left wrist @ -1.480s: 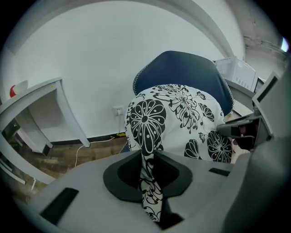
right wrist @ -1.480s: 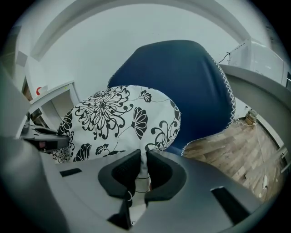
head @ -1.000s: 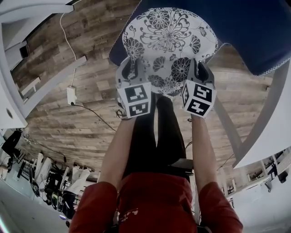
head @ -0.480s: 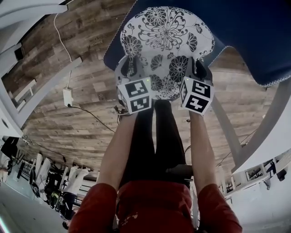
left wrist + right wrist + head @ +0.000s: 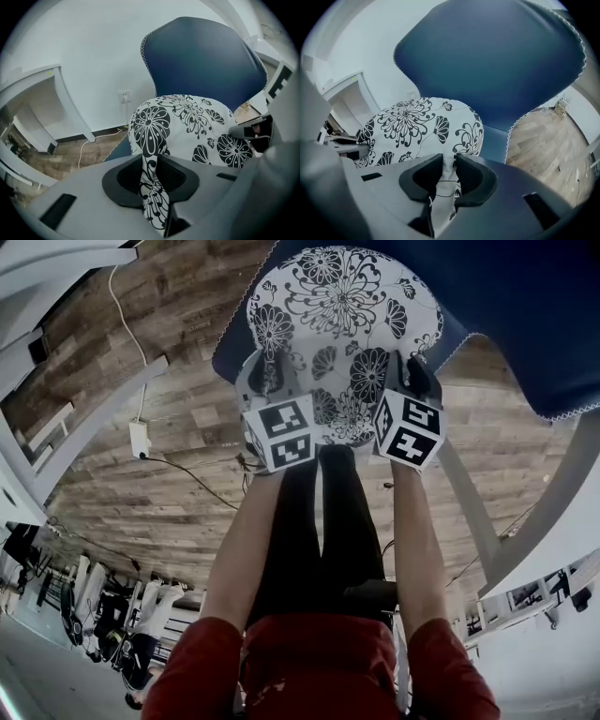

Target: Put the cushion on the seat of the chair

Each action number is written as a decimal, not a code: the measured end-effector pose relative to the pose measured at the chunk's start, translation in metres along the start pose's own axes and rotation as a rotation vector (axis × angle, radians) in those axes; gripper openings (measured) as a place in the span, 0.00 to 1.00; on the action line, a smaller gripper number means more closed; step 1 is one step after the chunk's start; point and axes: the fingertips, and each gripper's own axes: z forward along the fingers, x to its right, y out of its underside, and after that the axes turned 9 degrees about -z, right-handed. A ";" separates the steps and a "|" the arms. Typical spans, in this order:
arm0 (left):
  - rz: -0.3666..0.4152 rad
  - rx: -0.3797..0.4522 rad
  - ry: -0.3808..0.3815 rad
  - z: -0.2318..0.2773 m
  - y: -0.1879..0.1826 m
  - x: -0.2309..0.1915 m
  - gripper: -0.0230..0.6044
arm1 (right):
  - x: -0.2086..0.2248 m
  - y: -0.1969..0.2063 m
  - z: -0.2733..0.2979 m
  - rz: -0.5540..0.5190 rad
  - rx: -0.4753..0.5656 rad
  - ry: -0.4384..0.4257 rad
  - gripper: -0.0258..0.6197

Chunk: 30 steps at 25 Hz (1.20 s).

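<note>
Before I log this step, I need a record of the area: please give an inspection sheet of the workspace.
Surface: dark blue chair seat, cushion over its front; contact unclear.
Job's things: round white cushion with black flower print, held by its near edge.
Clutter: nothing seen.
Grippers: left gripper shut on the cushion's edge; right gripper likewise.
Cables: white cable to a white adapter, black cable beside it, all on the floor.
Surroundings: wood-plank floor, white desk frame, white wall.
</note>
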 end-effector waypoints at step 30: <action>-0.054 0.148 0.021 -0.071 -0.044 0.006 0.44 | 0.005 -0.023 -0.070 0.026 0.126 0.011 0.34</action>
